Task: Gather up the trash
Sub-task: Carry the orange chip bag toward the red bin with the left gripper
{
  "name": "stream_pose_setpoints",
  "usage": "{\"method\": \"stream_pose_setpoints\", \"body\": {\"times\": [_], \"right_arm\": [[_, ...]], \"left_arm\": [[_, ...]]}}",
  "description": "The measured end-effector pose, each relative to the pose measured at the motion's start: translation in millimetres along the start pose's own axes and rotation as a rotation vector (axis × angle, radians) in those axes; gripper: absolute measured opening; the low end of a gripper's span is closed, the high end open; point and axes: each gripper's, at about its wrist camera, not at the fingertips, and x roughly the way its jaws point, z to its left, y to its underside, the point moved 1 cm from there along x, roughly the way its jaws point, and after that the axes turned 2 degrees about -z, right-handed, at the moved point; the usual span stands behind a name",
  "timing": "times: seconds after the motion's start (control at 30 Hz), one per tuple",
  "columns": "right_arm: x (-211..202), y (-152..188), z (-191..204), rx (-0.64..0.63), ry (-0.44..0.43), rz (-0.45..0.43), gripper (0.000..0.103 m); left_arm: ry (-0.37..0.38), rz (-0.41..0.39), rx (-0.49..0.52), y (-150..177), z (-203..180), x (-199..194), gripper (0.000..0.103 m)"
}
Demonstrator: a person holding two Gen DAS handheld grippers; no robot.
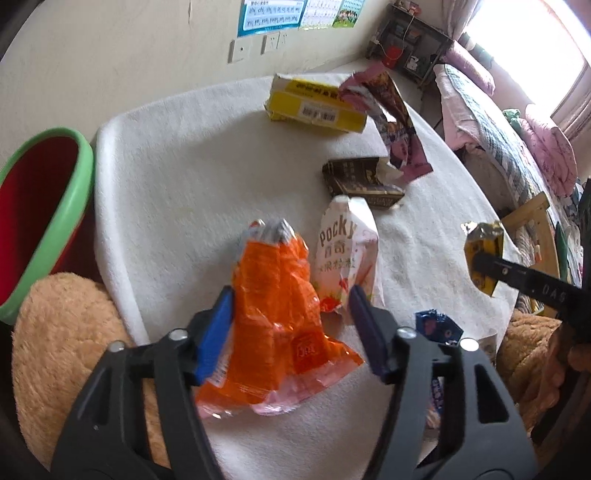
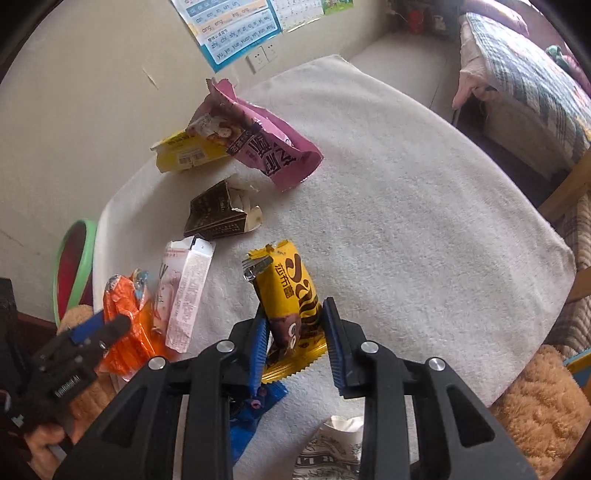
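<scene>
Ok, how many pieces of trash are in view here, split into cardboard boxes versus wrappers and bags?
Cardboard boxes: 3 (yellow box, dark brown box, Pocky box)
Wrappers and bags: 4 (pink bag, orange wrapper, yellow wrapper, blue wrapper)
Total: 7
Not counted: a white patterned thing, too cut off to identify.

This is a bedroom in a home. Along the bright window stands a bed with a plaid quilt (image 1: 491, 122) and pink pillows (image 1: 469, 62). On the cream wall hangs a blue pinyin learning chart for children (image 2: 236, 33), with white wall sockets (image 2: 262, 55) just below it. A small dark shelf full of household items (image 1: 406, 40) stands in the corner. Tan plush toys (image 1: 62, 347) lie beside a low table covered with white fleece cloth (image 2: 406, 206).
</scene>
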Motion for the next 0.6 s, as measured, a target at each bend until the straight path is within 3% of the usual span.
{"method": "stream_pose_setpoints", "body": {"times": [0.1, 0.17, 0.3, 0.6], "right_arm": [[-3.2, 0.6, 1.9, -0.004, -0.005, -0.009, 0.028], [-6.1, 0.4, 5.7, -0.014, -0.008, -0.029, 0.028], [-12.8, 0.6, 12.1, -0.049, 0.008, -0.073, 0.028], [-24.7, -1.7, 18.9, -0.087, 0.052, -0.168, 0.028]], "left_arm": [[-0.005, 0.010, 0.007, 2.5, -0.3, 4.8, 0.060], [0.001, 0.020, 0.003, 3.0, 1.7, 7.4, 0.045], [0.014, 0.016, -0.028, -0.7, 9.3, 4.3, 0.043], [-0.028, -0.169, -0.008, -31.1, 19.7, -52.1, 0.043]]}}
